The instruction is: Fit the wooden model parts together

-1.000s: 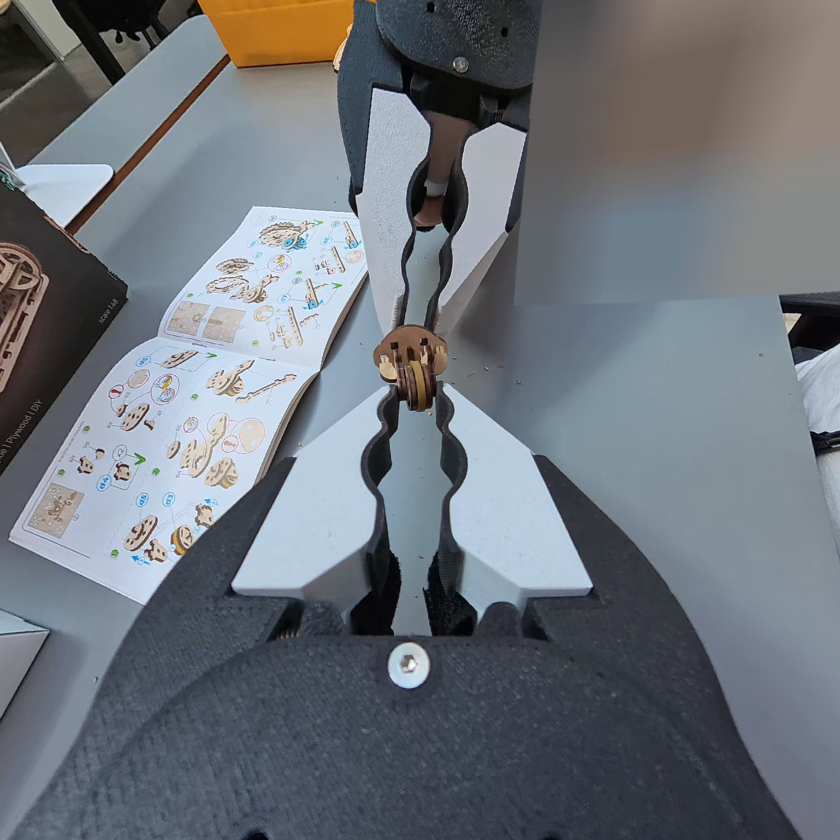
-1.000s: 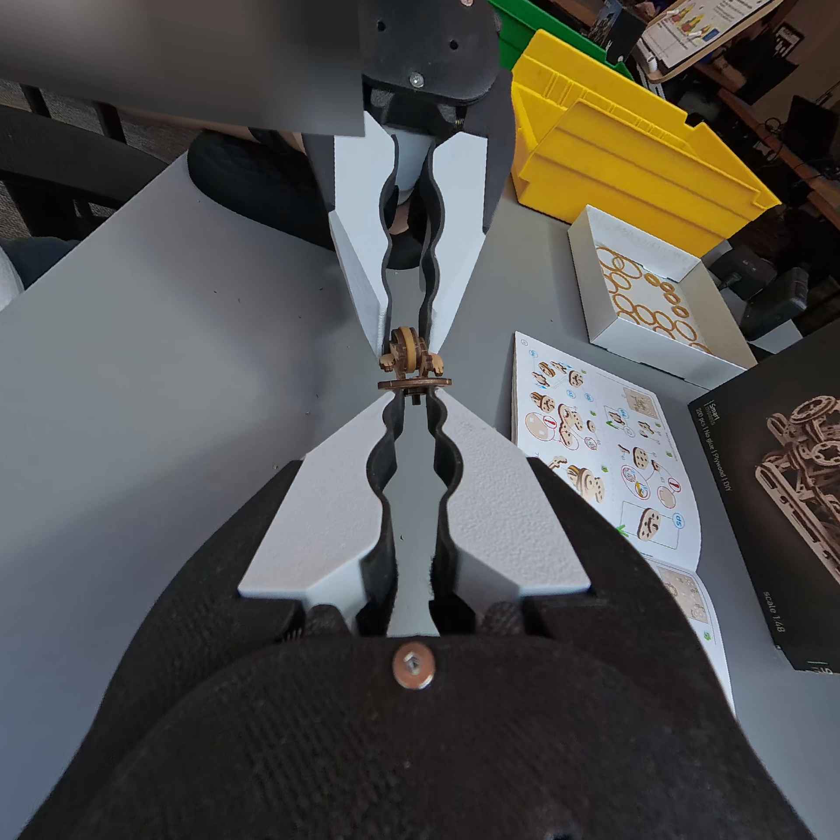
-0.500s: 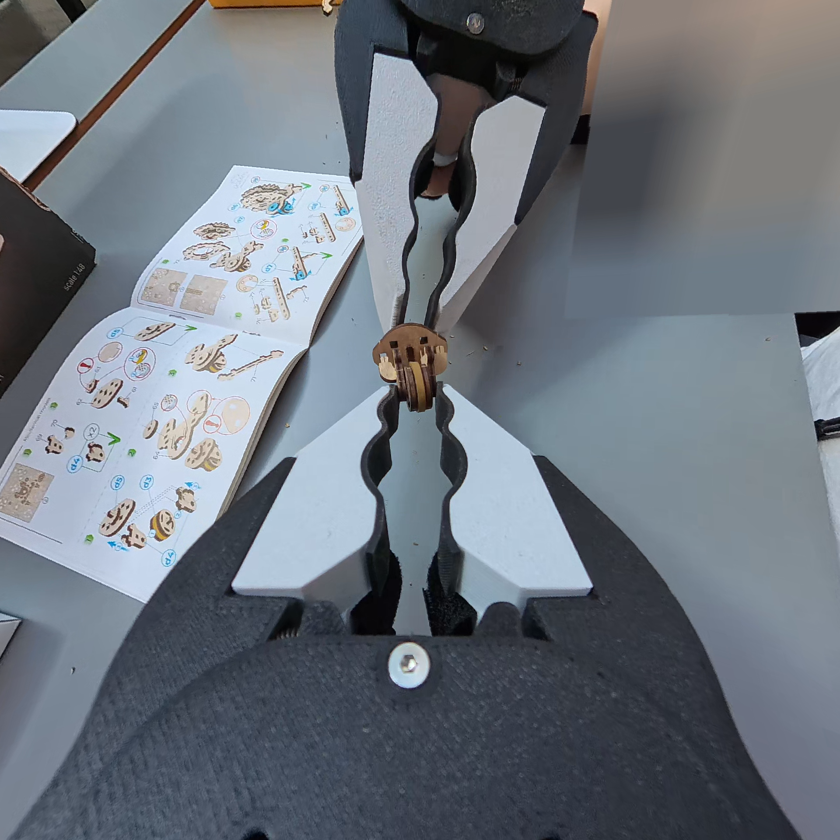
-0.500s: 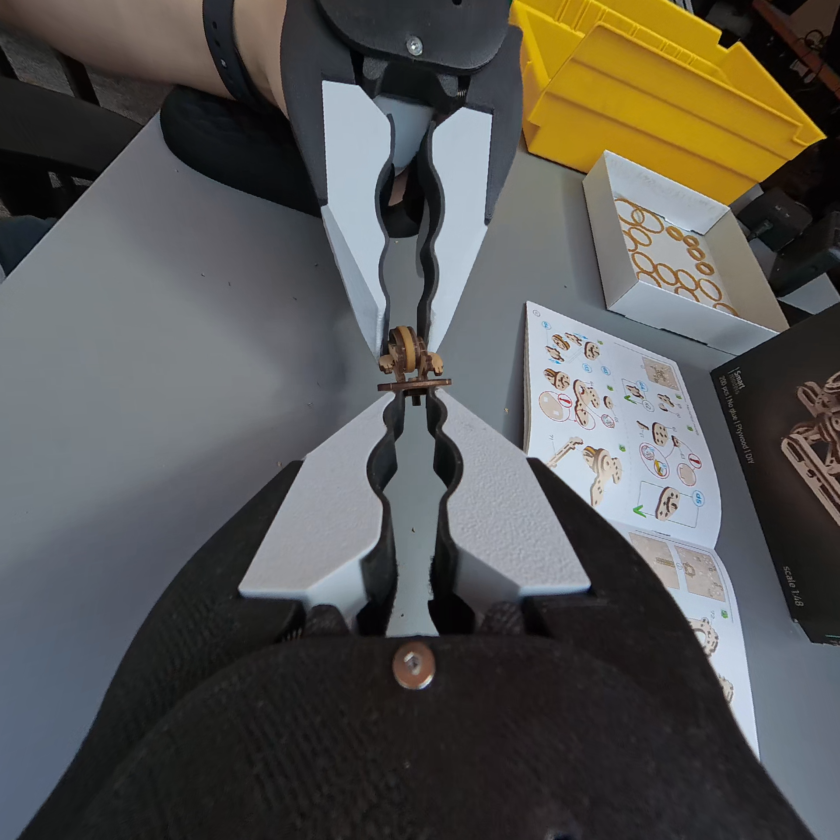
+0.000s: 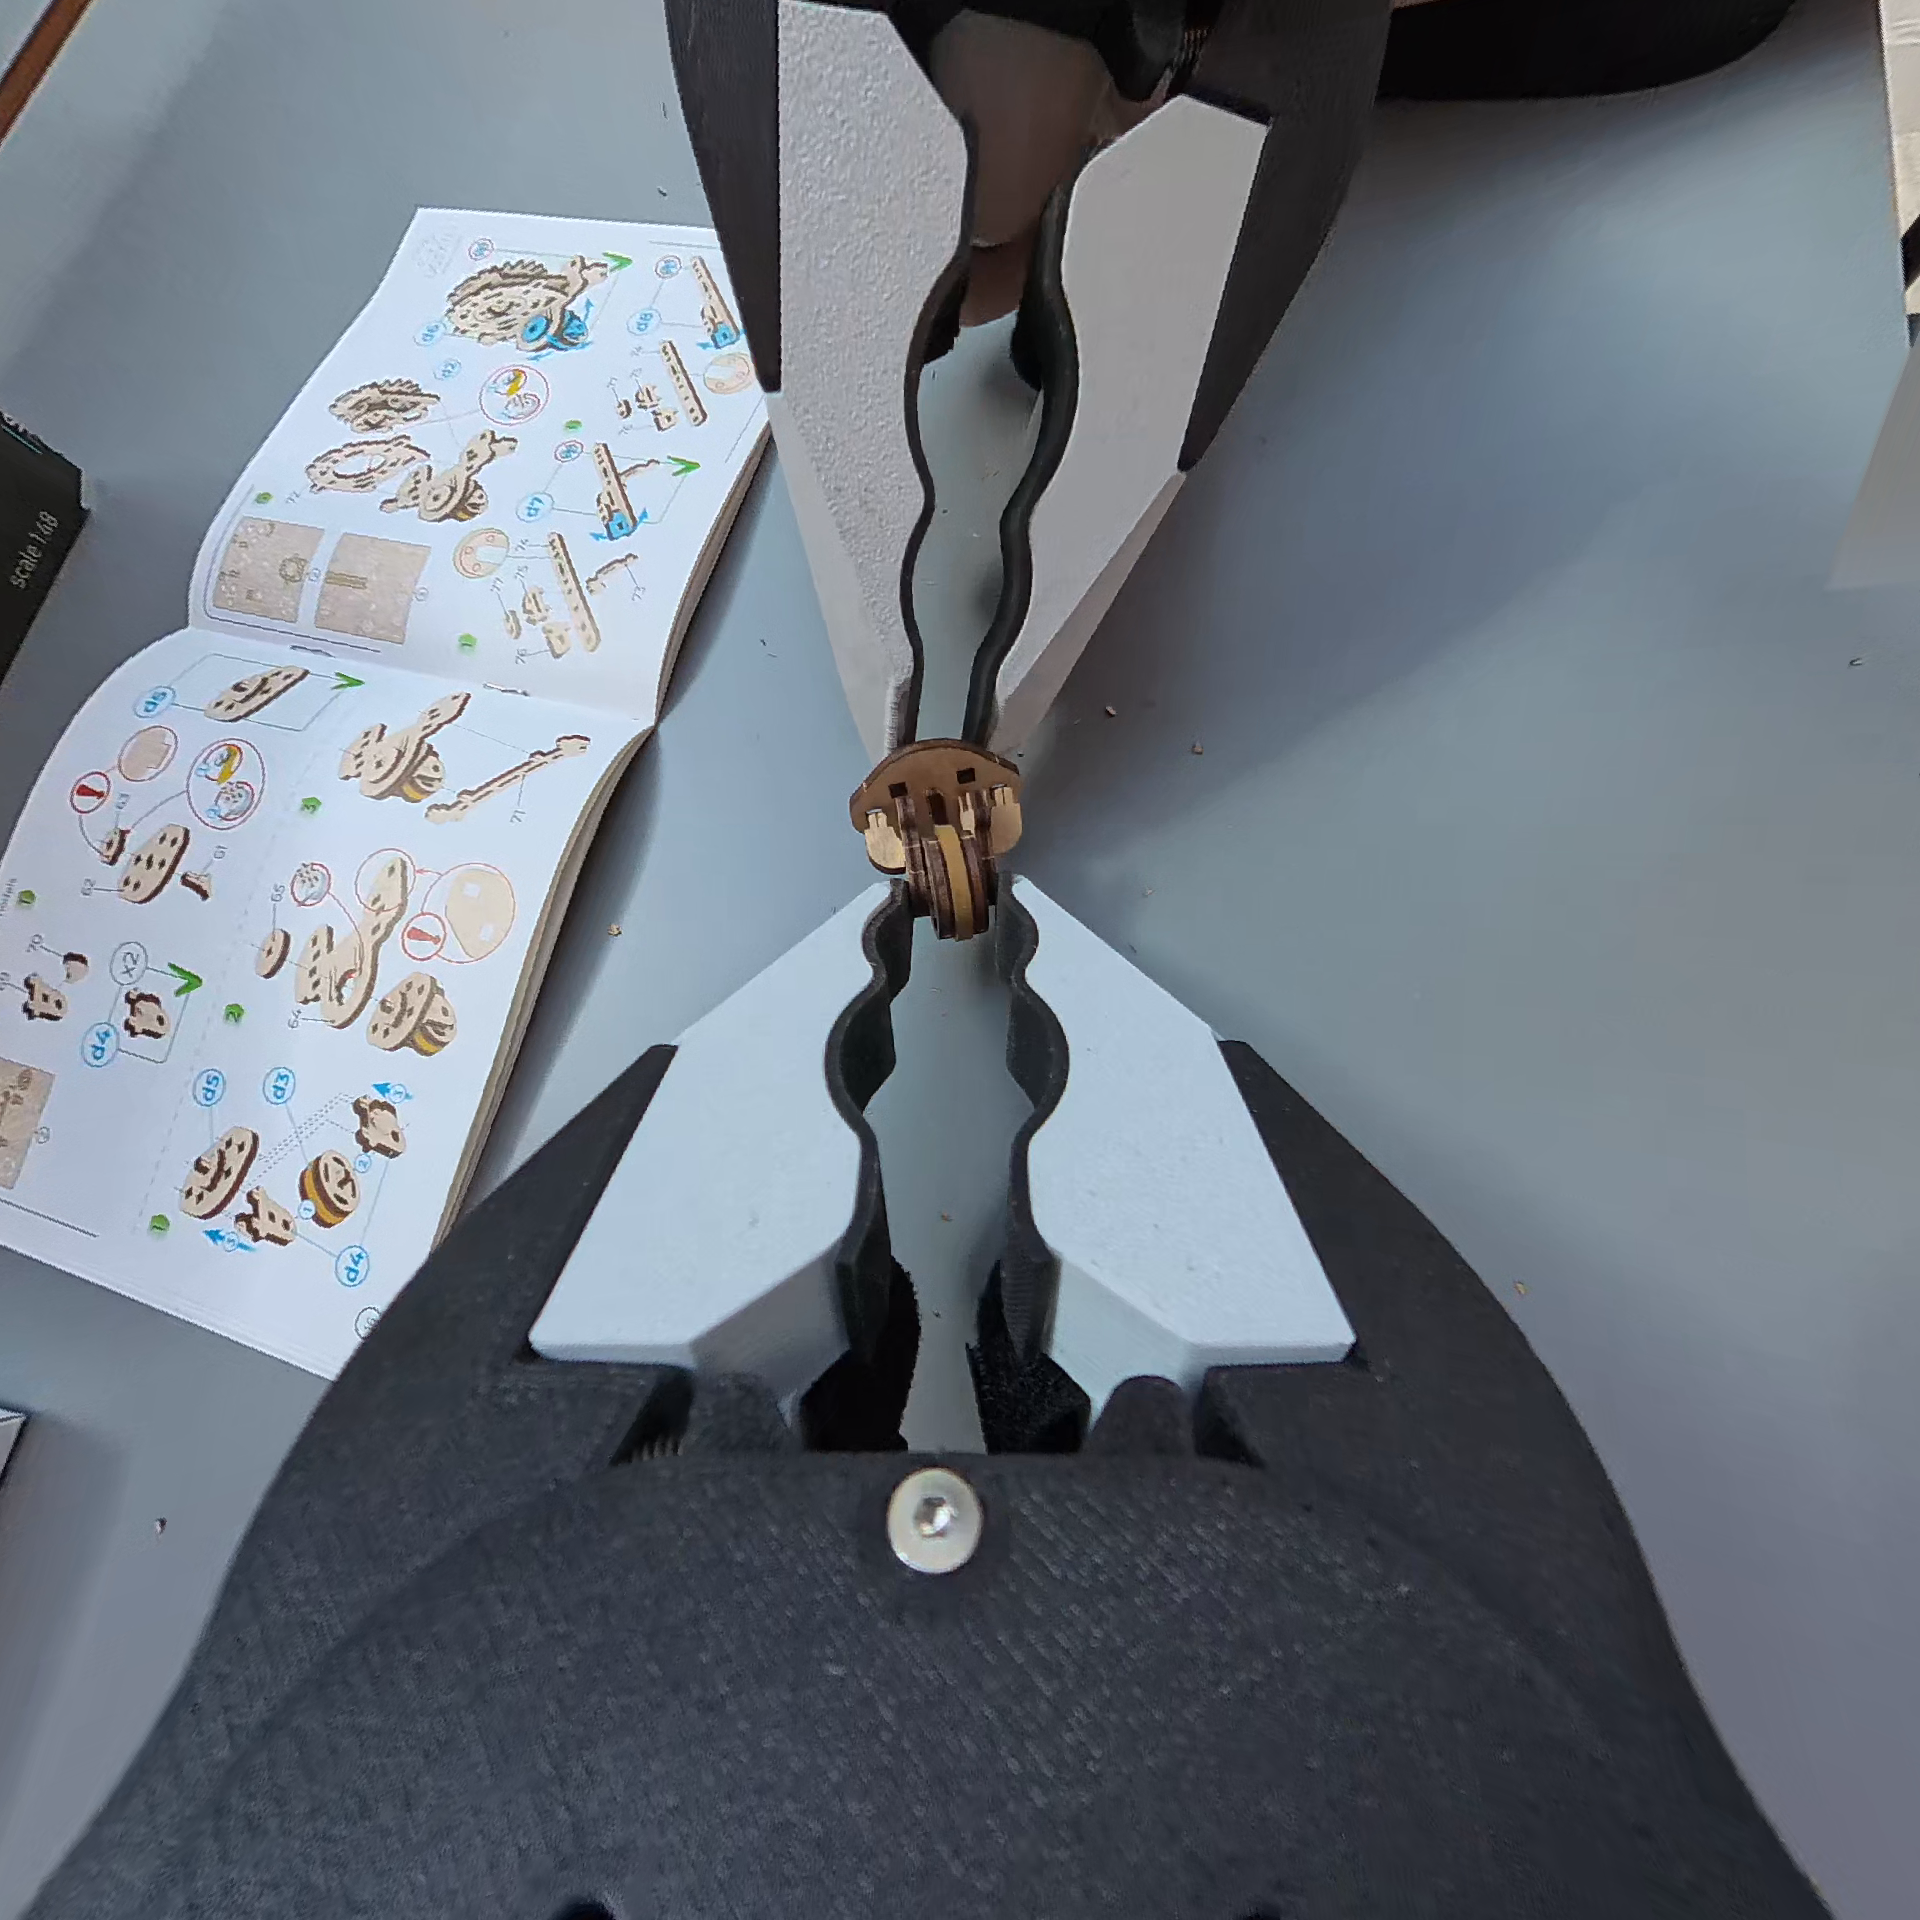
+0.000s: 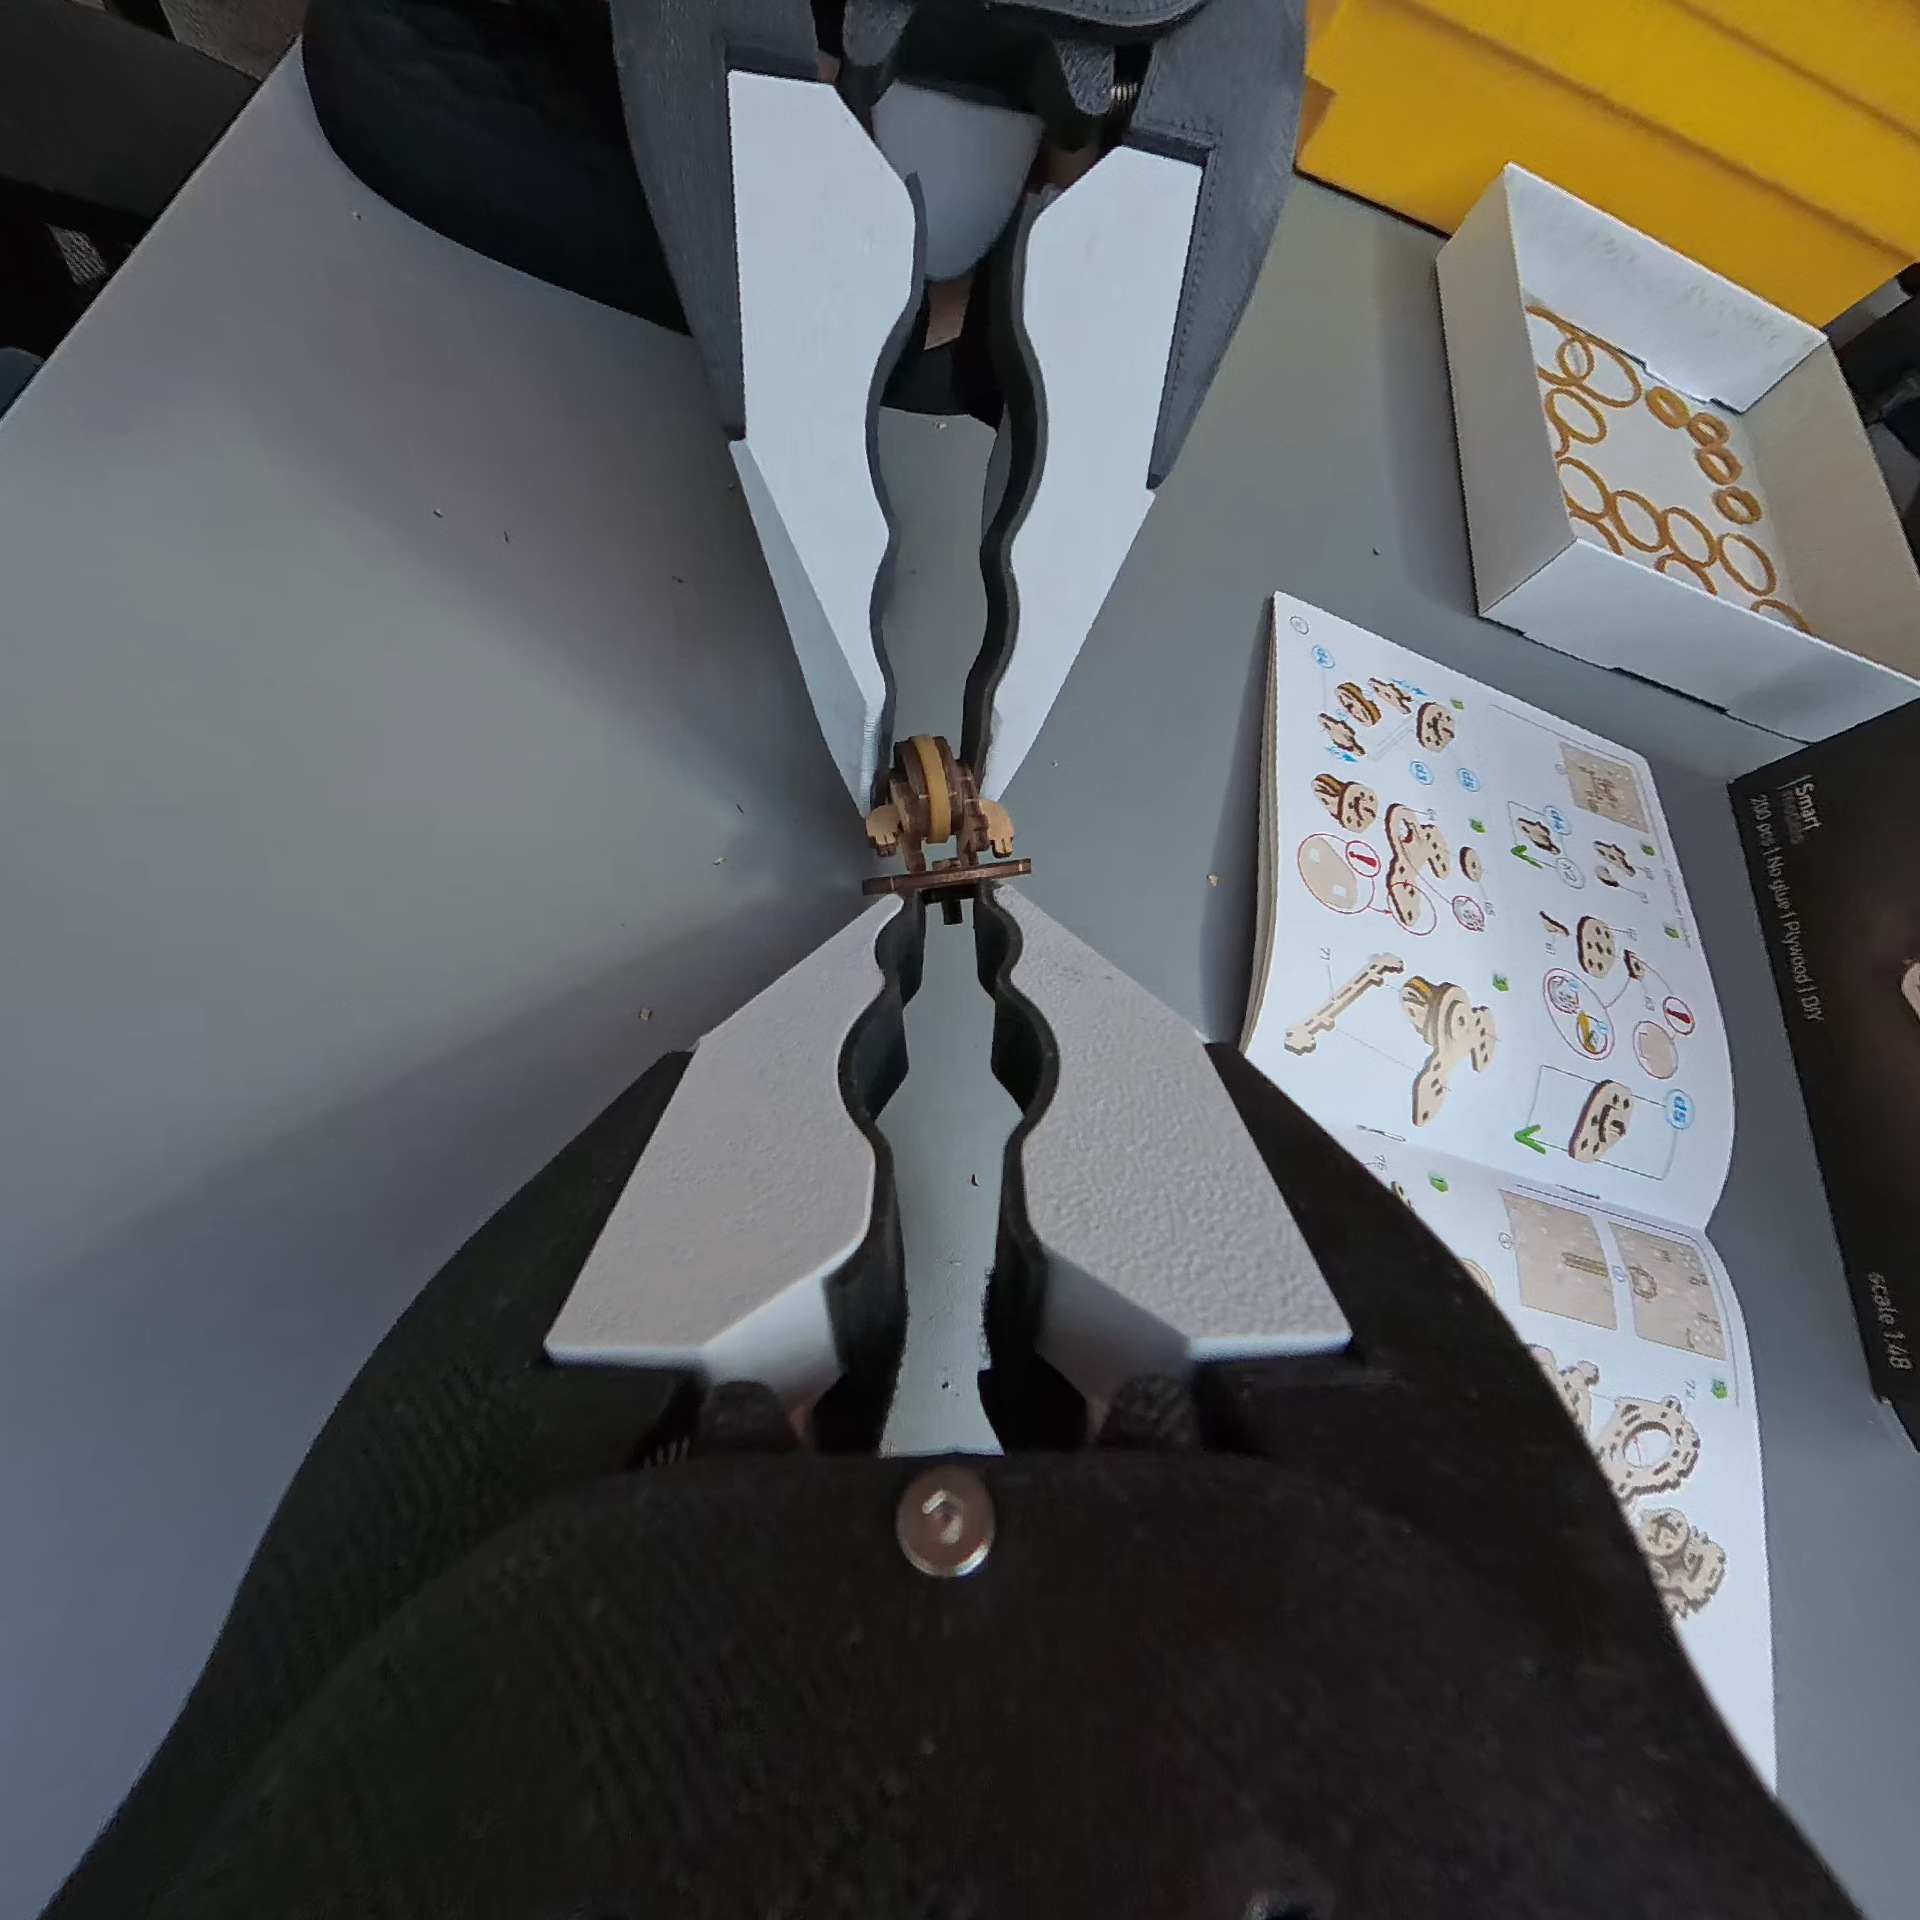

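A small wooden assembly (image 5: 935,826) hangs in the air between my two grippers, above the grey table (image 5: 1507,935). It is a dark round disc with small tabs, joined to a wheel with a yellow band. My left gripper (image 5: 951,909) is shut on the wheel end. My right gripper (image 6: 943,912) is shut on the peg under the disc of the assembly (image 6: 935,821). The two grippers point at each other, tip to tip. The right gripper (image 5: 943,727) comes down from the top of the left wrist view, and the left gripper (image 6: 928,774) does so in the right wrist view.
An open instruction booklet (image 5: 395,727) lies on the table beside the grippers; it also shows in the right wrist view (image 6: 1507,1039). A white box of wooden rings (image 6: 1662,499), yellow bins (image 6: 1610,125) and a black kit box (image 6: 1849,1039) stand beyond it. My left and right fingertips are right by each other.
Both grippers, still joined at the wooden assembly, have tilted down towards the table and drawn a little closer. Neither grip has changed.
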`<state>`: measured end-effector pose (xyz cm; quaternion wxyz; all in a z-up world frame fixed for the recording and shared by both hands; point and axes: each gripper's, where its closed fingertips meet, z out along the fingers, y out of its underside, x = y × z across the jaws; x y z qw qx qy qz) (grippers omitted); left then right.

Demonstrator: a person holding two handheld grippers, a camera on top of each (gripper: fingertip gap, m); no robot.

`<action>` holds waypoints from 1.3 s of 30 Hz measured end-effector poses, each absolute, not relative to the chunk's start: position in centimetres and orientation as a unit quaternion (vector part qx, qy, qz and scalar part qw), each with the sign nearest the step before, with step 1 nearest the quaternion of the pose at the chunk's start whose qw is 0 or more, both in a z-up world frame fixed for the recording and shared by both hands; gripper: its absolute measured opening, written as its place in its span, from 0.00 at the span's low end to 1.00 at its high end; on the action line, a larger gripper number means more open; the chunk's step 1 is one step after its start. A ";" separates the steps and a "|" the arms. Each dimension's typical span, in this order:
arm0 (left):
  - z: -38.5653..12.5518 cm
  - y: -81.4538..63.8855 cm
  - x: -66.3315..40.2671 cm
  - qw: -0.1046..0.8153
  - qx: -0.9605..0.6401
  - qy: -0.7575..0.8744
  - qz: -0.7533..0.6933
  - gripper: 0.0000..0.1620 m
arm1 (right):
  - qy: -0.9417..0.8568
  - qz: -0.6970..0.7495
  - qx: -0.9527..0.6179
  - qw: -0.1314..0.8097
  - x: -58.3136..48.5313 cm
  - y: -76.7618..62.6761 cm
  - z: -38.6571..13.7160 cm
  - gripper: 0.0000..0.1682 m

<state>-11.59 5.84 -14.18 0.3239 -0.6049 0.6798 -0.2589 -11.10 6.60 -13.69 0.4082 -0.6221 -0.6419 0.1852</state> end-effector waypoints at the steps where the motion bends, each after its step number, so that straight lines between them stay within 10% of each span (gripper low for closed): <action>1: -14.0 5.8 -11.6 0.326 -0.604 0.678 -0.262 0.09 | -0.637 0.195 -0.624 0.409 -11.1 6.6 -13.5 0.05; 39: -12.4 4.0 -11.7 0.241 -0.573 0.712 -0.327 0.09 | -0.619 0.360 -0.587 0.378 -11.0 4.6 -11.7 0.05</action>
